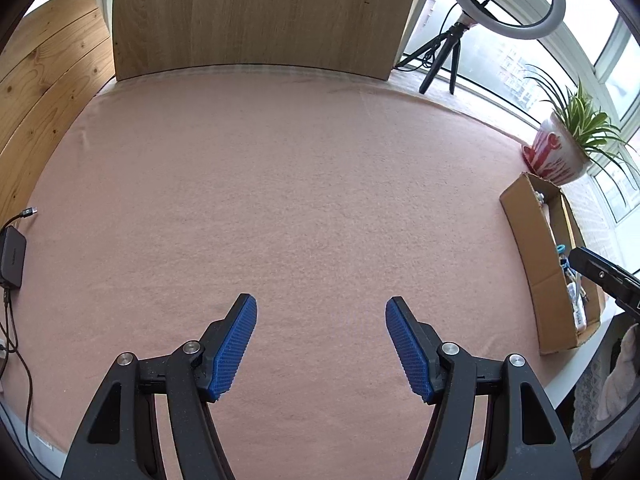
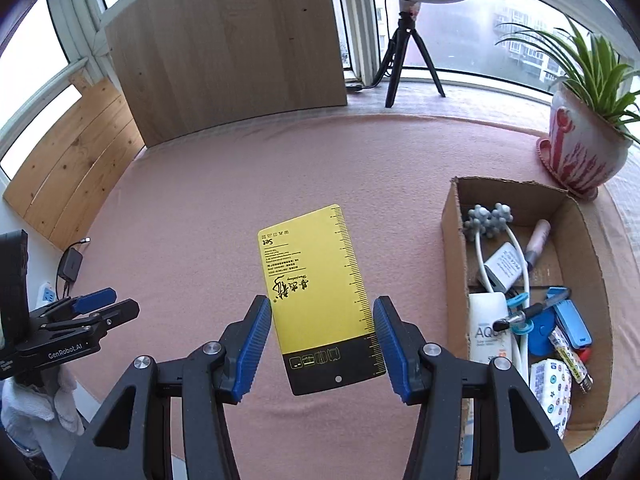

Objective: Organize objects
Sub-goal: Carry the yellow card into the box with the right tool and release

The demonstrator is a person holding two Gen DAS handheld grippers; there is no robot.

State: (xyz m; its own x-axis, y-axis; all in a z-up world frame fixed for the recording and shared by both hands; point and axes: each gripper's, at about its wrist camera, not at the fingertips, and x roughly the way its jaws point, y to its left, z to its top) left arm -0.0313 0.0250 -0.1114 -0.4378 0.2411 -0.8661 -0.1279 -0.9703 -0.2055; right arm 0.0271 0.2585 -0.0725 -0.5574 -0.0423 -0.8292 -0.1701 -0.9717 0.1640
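My right gripper (image 2: 322,302) is shut on a yellow card (image 2: 312,264) with a black lower end and a ruler scale along one edge. Both blue pads press its long edges, and it hangs above the pink cloth (image 2: 240,184). To its right an open cardboard box (image 2: 452,232) holds several small items: a grey massager, a white tube, pens, a tissue pack. My left gripper (image 1: 321,299) is open over bare pink cloth (image 1: 280,180) with nothing between its fingers. It also shows at the left edge of the right wrist view, left gripper (image 2: 96,304).
A potted plant (image 2: 580,148) stands behind the box by the window. A ring light on a tripod (image 2: 408,52) and a wooden board (image 2: 224,40) stand at the back. A black charger with cables (image 1: 12,256) lies at the cloth's left edge.
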